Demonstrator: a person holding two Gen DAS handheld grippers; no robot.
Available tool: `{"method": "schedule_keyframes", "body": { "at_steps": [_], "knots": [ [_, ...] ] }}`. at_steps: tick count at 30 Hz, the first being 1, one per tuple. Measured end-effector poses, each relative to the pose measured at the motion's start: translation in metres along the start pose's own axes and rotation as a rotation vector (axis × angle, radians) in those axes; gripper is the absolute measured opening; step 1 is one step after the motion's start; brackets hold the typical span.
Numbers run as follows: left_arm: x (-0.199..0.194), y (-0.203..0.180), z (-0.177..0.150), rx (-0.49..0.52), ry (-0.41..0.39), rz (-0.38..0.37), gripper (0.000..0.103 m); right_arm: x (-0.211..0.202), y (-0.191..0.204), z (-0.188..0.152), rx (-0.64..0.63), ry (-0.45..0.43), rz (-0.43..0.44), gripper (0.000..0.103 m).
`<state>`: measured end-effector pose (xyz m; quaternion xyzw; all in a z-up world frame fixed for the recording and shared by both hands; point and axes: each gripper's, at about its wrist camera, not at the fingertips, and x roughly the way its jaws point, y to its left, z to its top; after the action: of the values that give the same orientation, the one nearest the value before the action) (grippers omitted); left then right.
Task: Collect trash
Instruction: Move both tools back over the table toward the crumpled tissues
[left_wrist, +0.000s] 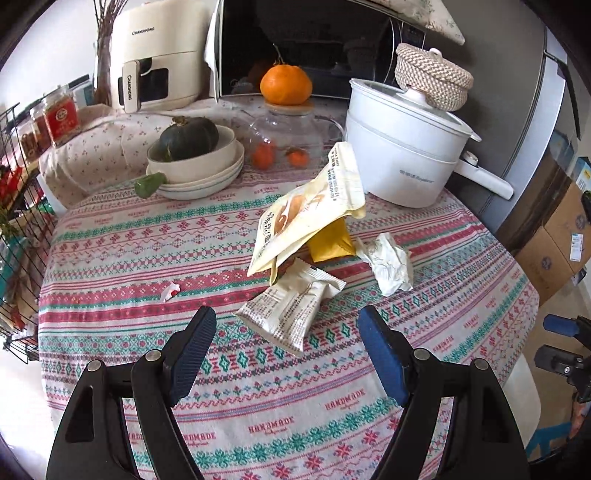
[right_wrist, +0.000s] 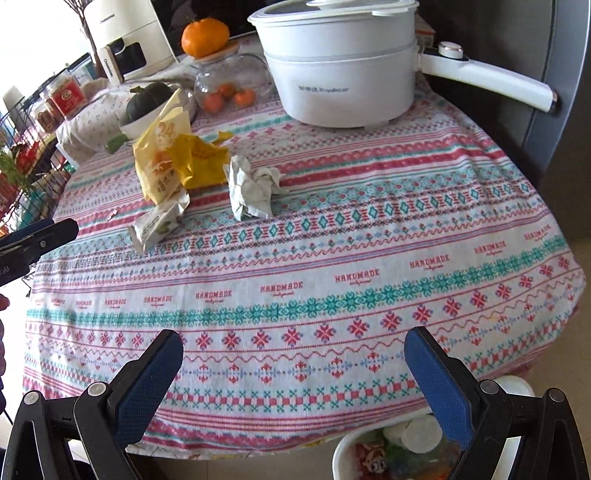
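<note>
Both grippers empty, fingers spread wide — left gripper (left_wrist: 286, 328) hovers over the small white wrapper (left_wrist: 291, 314), nearest piece of the trash pile in front of the white pot (left_wrist: 402, 147). Crumpled paper (left_wrist: 391, 264) lies just right of it, big snack bag (left_wrist: 306, 218) leans behind. Straddle the wrapper's narrow side, come down flat, avoid pinching tablecloth (left_wrist: 110, 258). Right gripper (right_wrist: 293, 362) sits near the table edge, over the bin (right_wrist: 343, 458) — bin mostly cut off, contents hard to read.
</note>
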<state>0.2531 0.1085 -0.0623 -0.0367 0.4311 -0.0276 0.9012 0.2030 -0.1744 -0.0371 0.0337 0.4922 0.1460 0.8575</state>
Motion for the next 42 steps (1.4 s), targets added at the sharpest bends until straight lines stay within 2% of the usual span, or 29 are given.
{"method": "schedule_keyframes", "body": {
  "at_steps": [5,11,18,24,34,42],
  "knots": [
    [0.032,0.004,0.015,0.011,-0.007,0.013,0.073,0.013,0.000,0.018,0.024,0.010,0.006,0.099],
    [0.055,-0.003,0.035,0.050,-0.037,0.019,0.054,0.022,-0.003,0.029,0.070,0.018,0.030,0.099],
    [0.066,-0.012,0.038,0.098,-0.043,0.031,0.026,0.035,-0.004,0.032,0.074,0.051,0.013,0.099],
    [0.058,-0.021,0.038,0.137,-0.056,0.044,0.001,0.036,-0.002,0.029,0.055,0.057,0.009,0.099],
    [-0.013,-0.009,0.029,0.040,-0.076,0.025,0.000,0.019,-0.007,0.026,0.048,0.010,-0.009,0.099],
    [-0.072,0.011,0.002,-0.071,-0.093,-0.029,0.000,0.017,-0.007,0.022,0.049,0.004,0.013,0.099]
  ]
}}
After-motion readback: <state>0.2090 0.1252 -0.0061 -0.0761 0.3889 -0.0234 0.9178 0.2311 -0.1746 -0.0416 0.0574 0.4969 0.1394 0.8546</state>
